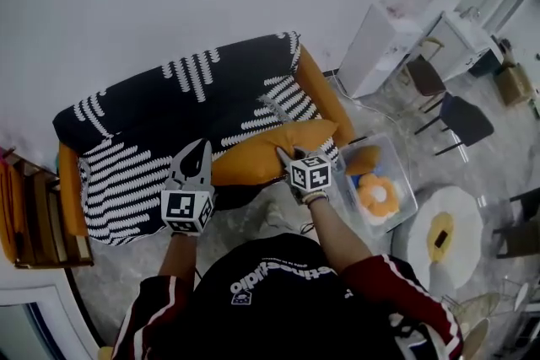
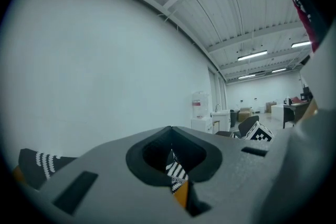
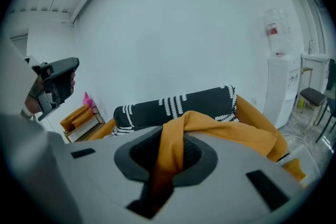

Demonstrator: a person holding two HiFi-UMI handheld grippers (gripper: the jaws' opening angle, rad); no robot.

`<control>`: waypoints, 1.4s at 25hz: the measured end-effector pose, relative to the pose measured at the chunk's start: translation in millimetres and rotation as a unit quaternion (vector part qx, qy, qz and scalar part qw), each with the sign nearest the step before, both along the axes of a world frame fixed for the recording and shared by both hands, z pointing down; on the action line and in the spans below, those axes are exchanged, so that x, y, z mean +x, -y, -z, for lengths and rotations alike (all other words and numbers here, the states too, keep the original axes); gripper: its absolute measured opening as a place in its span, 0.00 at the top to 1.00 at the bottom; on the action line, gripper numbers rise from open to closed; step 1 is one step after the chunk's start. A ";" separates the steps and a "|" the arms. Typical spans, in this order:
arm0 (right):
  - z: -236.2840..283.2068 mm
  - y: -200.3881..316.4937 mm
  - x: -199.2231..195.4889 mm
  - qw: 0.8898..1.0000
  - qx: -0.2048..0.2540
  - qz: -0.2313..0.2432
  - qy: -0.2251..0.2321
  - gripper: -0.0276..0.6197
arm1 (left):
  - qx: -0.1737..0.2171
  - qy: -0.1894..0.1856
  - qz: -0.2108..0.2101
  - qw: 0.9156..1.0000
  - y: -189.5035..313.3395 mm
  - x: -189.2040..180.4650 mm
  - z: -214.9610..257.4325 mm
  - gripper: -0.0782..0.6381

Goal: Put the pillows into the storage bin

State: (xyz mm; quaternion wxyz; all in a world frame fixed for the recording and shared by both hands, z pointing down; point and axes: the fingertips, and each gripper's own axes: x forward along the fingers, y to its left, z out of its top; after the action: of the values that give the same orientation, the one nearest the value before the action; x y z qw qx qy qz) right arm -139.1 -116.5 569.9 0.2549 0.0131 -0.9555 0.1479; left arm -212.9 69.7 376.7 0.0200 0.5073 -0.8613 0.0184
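Gripping a bunched fold of the orange pillow (image 1: 261, 154), the right gripper (image 1: 288, 156) has its jaws closed on the fabric, which runs up through the opening between them and spreads out beyond in the right gripper view. That pillow hangs in the air in front of the sofa (image 1: 322, 90), above the front edge of the seat, with its far end pointing toward the sofa's right arm. A black throw (image 1: 169, 110) with white stripes covers most of the sofa's back and seat. The left gripper (image 1: 201, 149) is held just beside the pillow's left end, and whether it touches the fabric cannot be made out. Its jaws are pressed fully together; the left gripper view shows only a thin sliver of striped cloth and orange through the slit behind them. The clear storage bin (image 1: 403, 173) sits on the floor just past the sofa's right arm, to the person's right. Inside it lie a second orange pillow (image 1: 361, 158) and a flower-shaped cushion (image 1: 377, 194) with orange petals and a white middle. A white water dispenser (image 1: 375, 46) stands against the wall beyond the bin.
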 end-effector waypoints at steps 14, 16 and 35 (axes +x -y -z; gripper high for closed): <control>79.6 28.9 88.0 0.993 0.058 -0.078 0.061 0.87 | 0.026 -0.013 -0.065 0.997 32.1 47.2 1.1 0.88; 90.5 41.2 99.7 0.991 0.070 -0.092 0.070 0.87 | 0.027 -0.013 -0.082 0.996 49.8 55.5 2.7 0.89; 97.5 248.7 283.3 0.966 0.098 -0.222 0.090 0.87 | -0.035 0.002 -0.243 0.969 305.6 216.5 -17.4 0.89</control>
State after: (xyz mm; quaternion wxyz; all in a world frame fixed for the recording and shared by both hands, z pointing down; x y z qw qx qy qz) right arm 144.3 -365.2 472.4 0.1257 0.2364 -0.9575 0.1073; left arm 3.6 -235.9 394.1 0.0312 0.7006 -0.7109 0.0536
